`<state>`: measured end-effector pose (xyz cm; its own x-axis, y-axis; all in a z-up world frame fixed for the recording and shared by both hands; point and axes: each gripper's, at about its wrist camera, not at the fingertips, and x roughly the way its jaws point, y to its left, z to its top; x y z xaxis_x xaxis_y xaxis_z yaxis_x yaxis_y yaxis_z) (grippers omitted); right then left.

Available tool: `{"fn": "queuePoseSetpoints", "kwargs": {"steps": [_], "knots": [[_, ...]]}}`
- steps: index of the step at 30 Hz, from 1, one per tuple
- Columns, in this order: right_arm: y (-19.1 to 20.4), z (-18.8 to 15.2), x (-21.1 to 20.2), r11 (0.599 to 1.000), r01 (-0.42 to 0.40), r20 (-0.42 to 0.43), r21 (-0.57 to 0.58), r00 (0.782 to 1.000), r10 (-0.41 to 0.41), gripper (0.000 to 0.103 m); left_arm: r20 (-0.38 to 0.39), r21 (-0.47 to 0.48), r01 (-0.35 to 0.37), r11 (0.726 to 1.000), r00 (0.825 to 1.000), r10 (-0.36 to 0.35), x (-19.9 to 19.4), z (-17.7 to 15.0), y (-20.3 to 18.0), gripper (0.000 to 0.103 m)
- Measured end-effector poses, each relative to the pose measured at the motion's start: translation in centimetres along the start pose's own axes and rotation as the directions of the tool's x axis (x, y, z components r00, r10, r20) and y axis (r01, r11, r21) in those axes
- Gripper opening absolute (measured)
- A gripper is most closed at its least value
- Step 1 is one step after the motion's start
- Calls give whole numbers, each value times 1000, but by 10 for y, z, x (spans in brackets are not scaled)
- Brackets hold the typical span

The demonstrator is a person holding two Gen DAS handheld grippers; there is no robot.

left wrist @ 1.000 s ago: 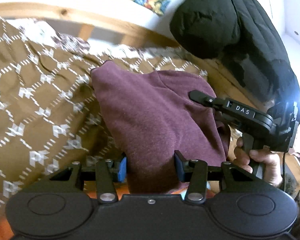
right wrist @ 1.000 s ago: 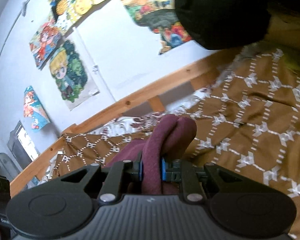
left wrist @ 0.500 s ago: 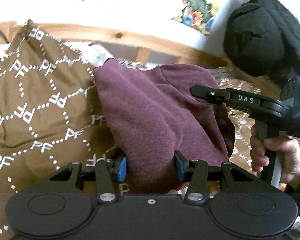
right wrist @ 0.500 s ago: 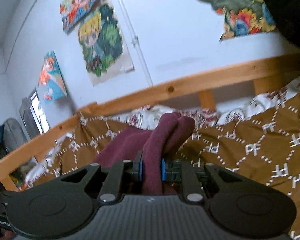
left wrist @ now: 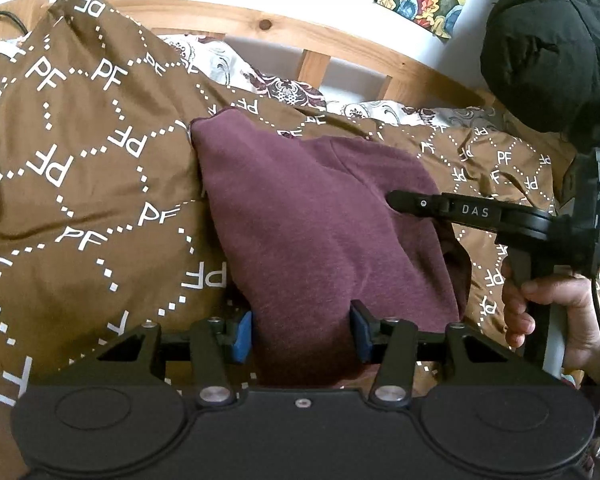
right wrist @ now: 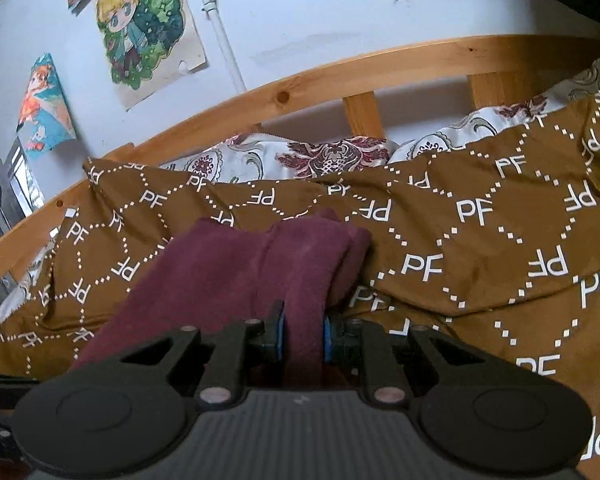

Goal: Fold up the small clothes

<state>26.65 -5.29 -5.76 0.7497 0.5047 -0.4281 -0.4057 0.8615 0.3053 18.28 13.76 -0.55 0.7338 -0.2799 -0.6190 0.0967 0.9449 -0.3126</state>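
On the brown bedspread [left wrist: 80, 184], 2 grippers hold a maroon garment [left wrist: 308, 216]: right gripper [right wrist: 302, 338] pinching a bunched fold, left gripper [left wrist: 300, 334] apparently clamping a wider fold.

One maroon garment [left wrist: 320, 216], two hand-held grippers, one brown bedcover [left wrist: 80, 200], four wall posters.

A maroon garment [left wrist: 308, 232] lies on a brown cover [left wrist: 80, 184] with white "PF" letters, beside seemingly black padded cloth [left wrist: 540, 52].

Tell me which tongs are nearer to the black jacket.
Right. The right tongs grip the purple garment below the black jacket; the left tongs hold it farther away.
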Motion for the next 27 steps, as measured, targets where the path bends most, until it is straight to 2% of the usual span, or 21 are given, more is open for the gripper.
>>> {"fn": "queuePoseSetpoints", "kwargs": {"steps": [7, 11, 12, 14, 16, 19, 22, 24, 27], "knots": [[2, 0, -2, 1000, 10, -4, -5, 1000, -10, 22, -6, -4, -2, 1000, 1000, 2, 0, 0, 0, 53], [2, -3, -1, 1000, 21, -5, -3, 1000, -21, 28, -10, -9, -10, 1000, 1000, 10, 0, 0, 0, 57], [2, -4, -1, 1000, 27, -6, -3, 1000, -27, 34, -11, -14, -13, 1000, 1000, 13, 0, 0, 0, 59], [2, -7, -2, 999, 37, -8, -2, 999, -37, 39, -14, -26, -26, 999, 1000, 26, 0, -1, 1, 63], [1, -8, -5, 999, 42, -11, 5, 999, -42, 48, -19, -44, -50, 998, 999, 49, -3, -1, 2, 75], [3, -10, -16, 998, 69, -4, 8, 998, -69, 72, -6, -71, -90, 993, 996, 90, -12, 0, 1, 86], [3, -13, -35, 996, 83, 19, 19, 996, -84, 82, 28, -70, -142, 987, 989, 144, -26, 0, -6, 96], [7, -15, -50, 995, 99, 35, 24, 994, -100, 88, 52, -48, -205, 978, 977, 207, -38, 0, -16, 97], [13, -16, -77, 996, 90, 71, 27, 993, -92, 97, 99, -30, -314, 949, 944, 315, -57, -2, -35, 98]]}}
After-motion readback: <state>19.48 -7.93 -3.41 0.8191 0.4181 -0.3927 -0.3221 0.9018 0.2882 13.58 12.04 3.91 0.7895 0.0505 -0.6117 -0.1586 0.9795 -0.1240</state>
